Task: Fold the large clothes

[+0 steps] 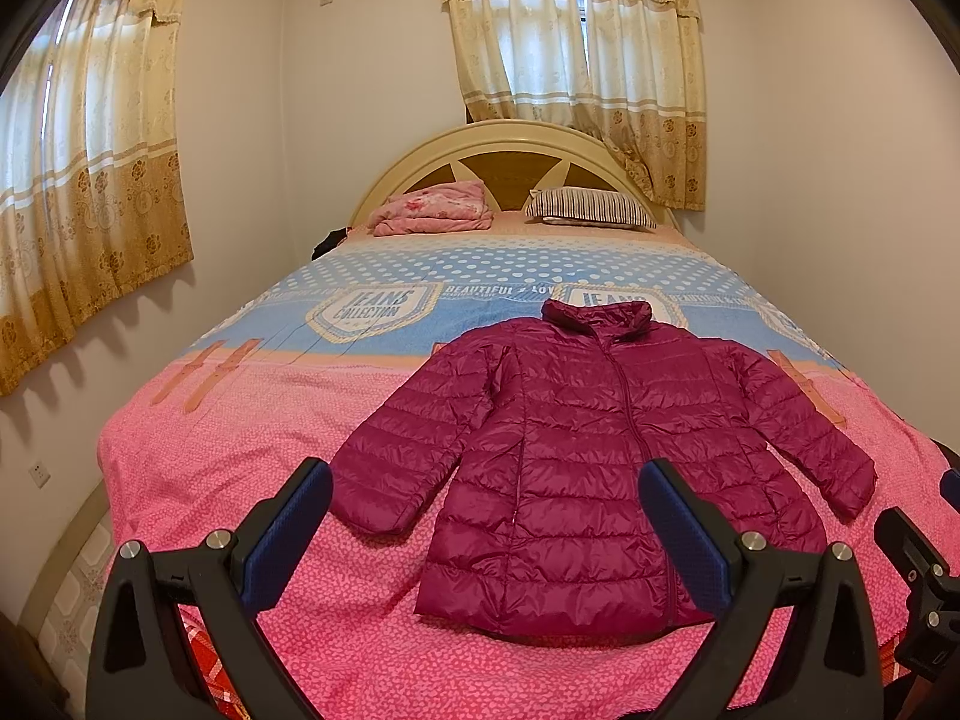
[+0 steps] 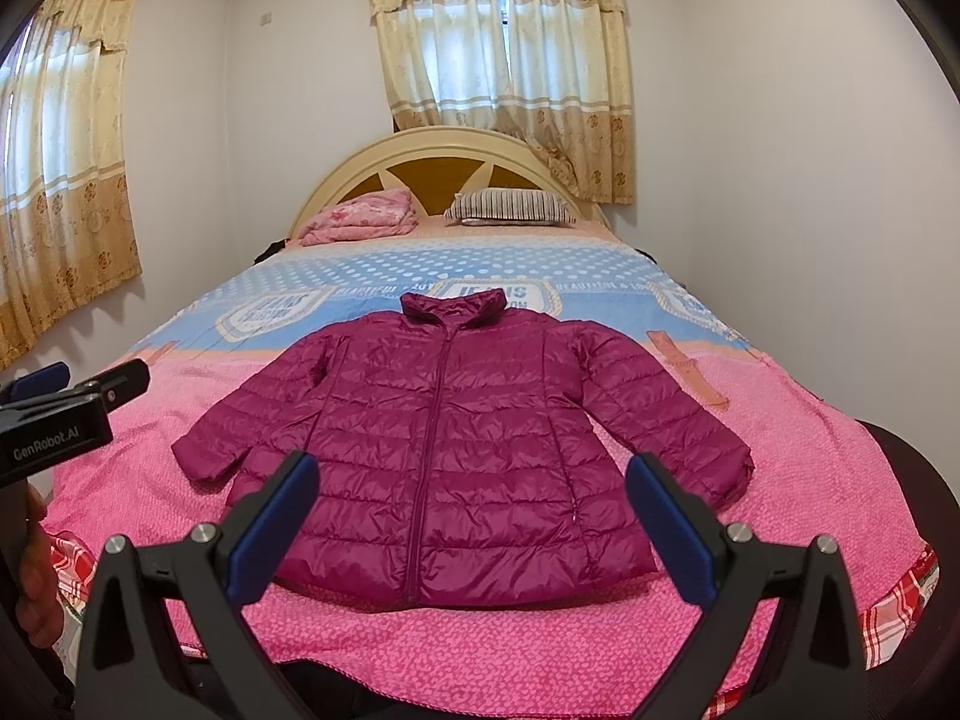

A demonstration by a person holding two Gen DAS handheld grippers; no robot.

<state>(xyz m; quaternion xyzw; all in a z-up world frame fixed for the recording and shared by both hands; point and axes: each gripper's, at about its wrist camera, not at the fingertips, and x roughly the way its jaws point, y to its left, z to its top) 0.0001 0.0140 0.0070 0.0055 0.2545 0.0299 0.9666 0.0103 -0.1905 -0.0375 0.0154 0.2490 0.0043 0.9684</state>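
A magenta quilted puffer jacket (image 1: 594,456) lies flat and zipped on the pink bedspread (image 1: 252,456), collar toward the headboard, both sleeves spread outward. In the right wrist view the same jacket (image 2: 456,450) fills the middle of the bed. My left gripper (image 1: 486,516) hovers open above the jacket's hem and left sleeve, holding nothing. My right gripper (image 2: 474,510) also stands open over the hem, clear of the fabric. The left gripper's body (image 2: 54,420) shows at the left edge of the right wrist view, with a hand (image 2: 36,570) below it.
A folded pink blanket (image 1: 432,210) and a striped pillow (image 1: 591,210) lie at the curved headboard (image 1: 510,144). Curtains (image 1: 90,180) hang on the left wall and behind the bed. White walls close in on both sides. A red plaid sheet (image 2: 894,618) peeks out at the bed's near corners.
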